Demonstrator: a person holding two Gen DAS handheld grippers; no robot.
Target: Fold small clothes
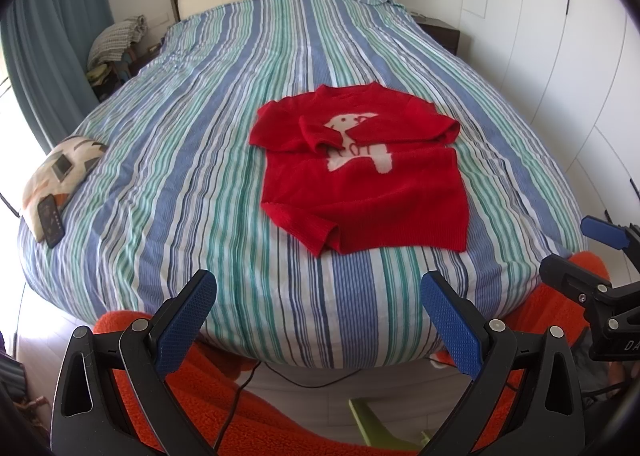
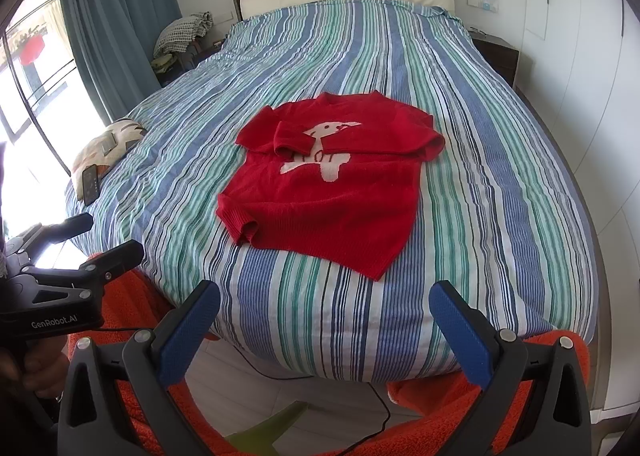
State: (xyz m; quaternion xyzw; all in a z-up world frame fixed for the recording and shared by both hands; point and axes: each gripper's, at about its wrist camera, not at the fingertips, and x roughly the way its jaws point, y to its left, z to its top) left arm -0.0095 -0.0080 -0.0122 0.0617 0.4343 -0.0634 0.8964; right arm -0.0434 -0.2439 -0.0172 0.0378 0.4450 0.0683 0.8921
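Note:
A small red knit sweater [image 1: 360,184] with a white animal figure lies flat on the striped bed, near the foot end; it also shows in the right wrist view [image 2: 324,192]. Both sleeves are folded in across the chest, and its lower left corner is turned over. My left gripper [image 1: 318,292] is open and empty, held off the foot of the bed, short of the sweater's hem. My right gripper [image 2: 324,302] is open and empty, also off the bed's foot edge. Each gripper shows at the side of the other's view.
The bed [image 1: 200,136] has a blue, green and white striped cover. A patterned cushion [image 1: 60,172] with a phone [image 1: 51,220] on it lies at the left edge. Orange fleece fabric [image 1: 224,408] is below the grippers. Wardrobe doors [image 1: 560,56] stand on the right, curtains [image 2: 116,16] on the left.

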